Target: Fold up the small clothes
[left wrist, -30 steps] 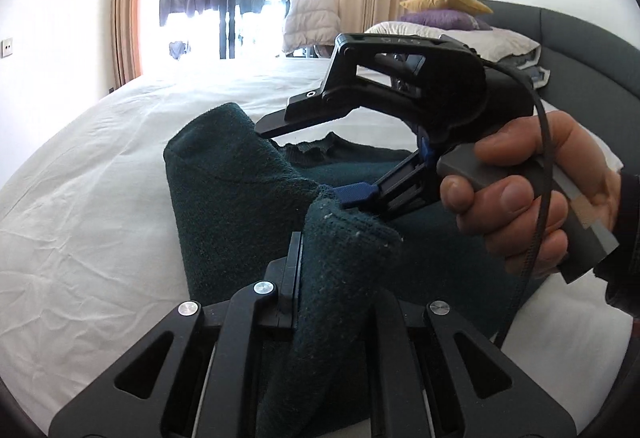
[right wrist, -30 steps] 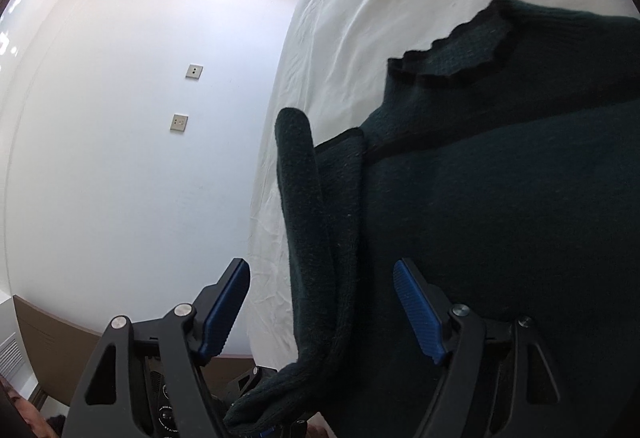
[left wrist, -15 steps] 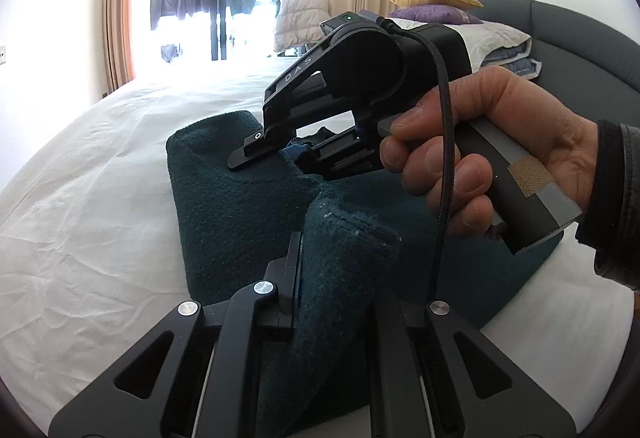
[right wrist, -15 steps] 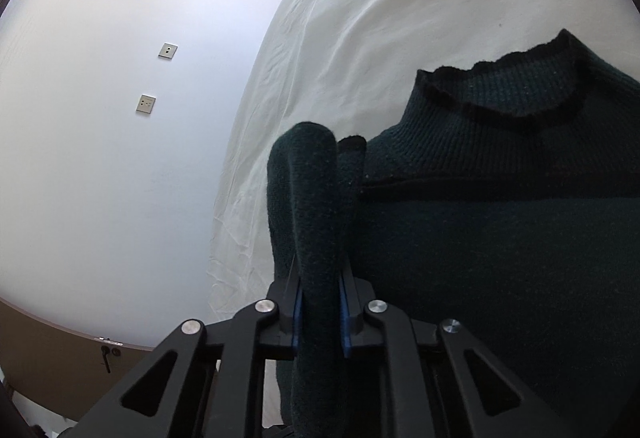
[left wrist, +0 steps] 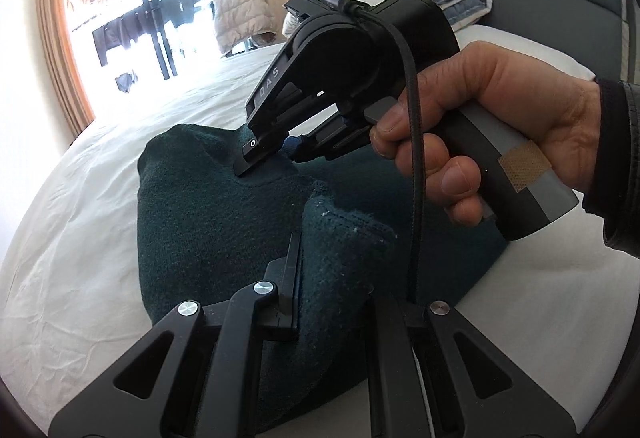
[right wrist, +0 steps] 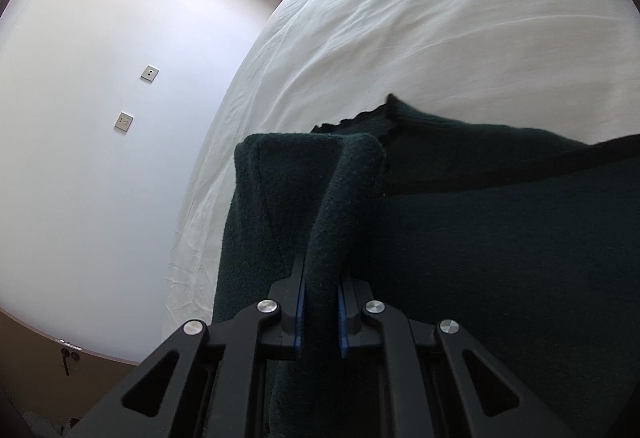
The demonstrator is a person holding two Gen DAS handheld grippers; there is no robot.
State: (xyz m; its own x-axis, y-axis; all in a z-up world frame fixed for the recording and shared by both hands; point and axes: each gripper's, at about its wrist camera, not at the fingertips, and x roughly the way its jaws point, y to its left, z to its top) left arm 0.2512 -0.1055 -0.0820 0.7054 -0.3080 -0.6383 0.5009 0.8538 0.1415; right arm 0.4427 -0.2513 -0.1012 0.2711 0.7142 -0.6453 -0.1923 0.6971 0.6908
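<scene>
- So the dark green sweater (left wrist: pixel 208 222) is lying on the white bed (left wrist: pixel 80 238), over toward the bed's window-side edge, with the ruffled collar (right wrist: pixel 360 120) pointing at open sheet.
- Left hand-held gripper (left wrist: pixel 332 302) is clamped on a bunched fold of the sweater, jaws pretty much together with knit squeezed between them.
- Right hand-held gripper (right wrist: pixel 319 312) is clamped on another thick ridge of the same sweater, blue pads (right wrist: pixel 298 312) pressing in on both sides. In the left wrist view you can see the person's right hand (left wrist: pixel 480 130) squeezing the handle.
- My read: this looks like the carry part of a fold, both pinches holding one edge so it can go over the body of the sweater.
- To do it well I'd keep both grips level with each other so the edge stays straight, lift just enough that the knit clears the layer below, and lay it down square to the collar line, not diagonal. Thick knit like this probably slumps, so slow is better.
- Let go only once the fabric is resting flat, otherwise the ridge will likely spring back up.
- Hard to make out: the hem and both sleeves are out of frame or buried under the folds, so I can't tell how many layers each gripper has.
- The near part of the sweater is blocked by the gripper bodies in both views, and the right gripper's tips in the left view are half hidden by its own frame.
</scene>
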